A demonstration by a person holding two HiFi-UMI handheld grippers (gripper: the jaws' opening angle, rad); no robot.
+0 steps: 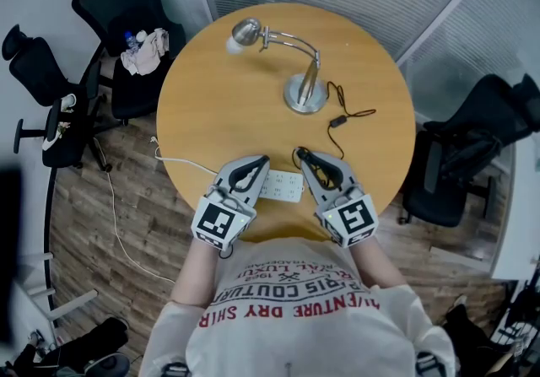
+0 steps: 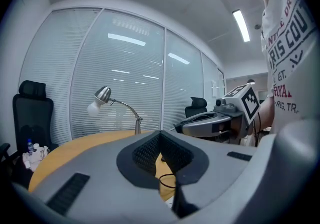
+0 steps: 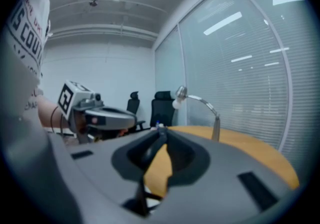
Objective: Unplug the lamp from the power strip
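A silver desk lamp (image 1: 304, 90) stands at the far side of the round wooden table (image 1: 211, 105). Its black cord (image 1: 338, 121) runs toward me and ends at my right gripper (image 1: 302, 153). That gripper's tips are closed, and the cord runs down between its jaws (image 3: 143, 195). The plug itself is hidden. The white power strip (image 1: 282, 185) lies near the front edge between both grippers. My left gripper (image 1: 263, 161) is shut and empty over the strip's left end. A loop of cord (image 2: 167, 180) shows through its jaws. The lamp (image 2: 106, 95) (image 3: 199, 99) appears in both gripper views.
The strip's white cable (image 1: 180, 163) leaves the table's left edge and trails across the wooden floor. Black office chairs stand at the left (image 1: 126, 4), far left (image 1: 51, 105) and right (image 1: 472, 156). Glass walls with blinds close off the back.
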